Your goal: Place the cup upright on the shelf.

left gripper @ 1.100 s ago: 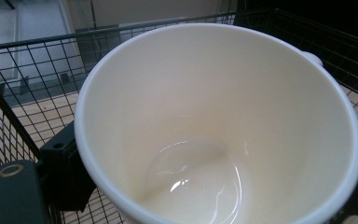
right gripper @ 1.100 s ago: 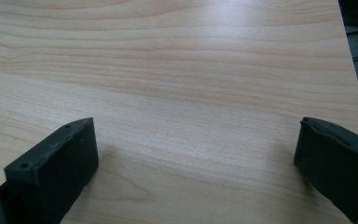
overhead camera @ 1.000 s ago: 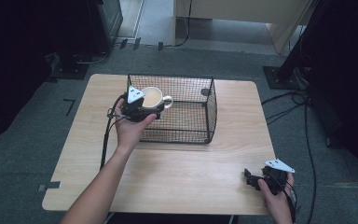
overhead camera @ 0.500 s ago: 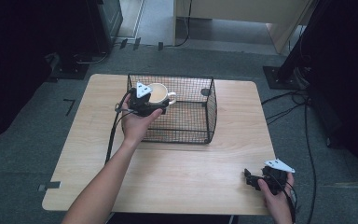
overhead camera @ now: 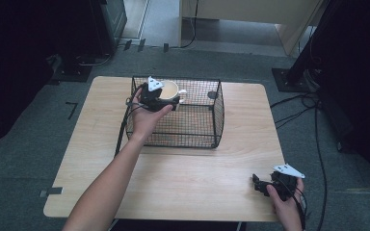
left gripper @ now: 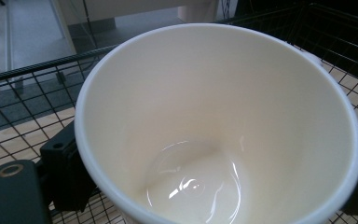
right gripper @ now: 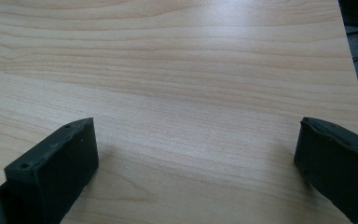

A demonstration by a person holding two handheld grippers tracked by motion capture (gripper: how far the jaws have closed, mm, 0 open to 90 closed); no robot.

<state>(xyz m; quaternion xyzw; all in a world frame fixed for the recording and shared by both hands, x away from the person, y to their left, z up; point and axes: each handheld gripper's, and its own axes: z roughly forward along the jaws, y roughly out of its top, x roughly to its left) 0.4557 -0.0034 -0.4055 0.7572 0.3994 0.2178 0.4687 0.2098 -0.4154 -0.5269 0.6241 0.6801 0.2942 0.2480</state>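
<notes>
A black wire basket (overhead camera: 192,115) is seen standing on the far middle of the wooden surface (overhead camera: 183,168), its mesh walls rising on all sides and its top open. A small dark round item (overhead camera: 212,95) is seen at the far right of the basket; what it is cannot be told. Around the surface, dark equipment bases and cables are seen on the grey floor (overhead camera: 24,159). The near half of the surface is left bare wood.

A cream-white cup (overhead camera: 169,90) is held over the basket's far left corner, at about the height of its rim, with its small handle turned to the right. In the left gripper view the cup's (left gripper: 214,126) wide mouth is seen from close by, its inside glossy, with the basket wires (left gripper: 23,88) behind and below it.

The left claw (overhead camera: 161,98) is closed on the cup, its black jaws pressed against the outer wall on either side, and it is carried by the left hand (overhead camera: 144,113).

The right claw (overhead camera: 259,185) is rested at the near right corner of the surface in the right hand (overhead camera: 286,197). Its jaws are spread wide in the right gripper view, with nothing between them but bare wood (right gripper: 191,93).
</notes>
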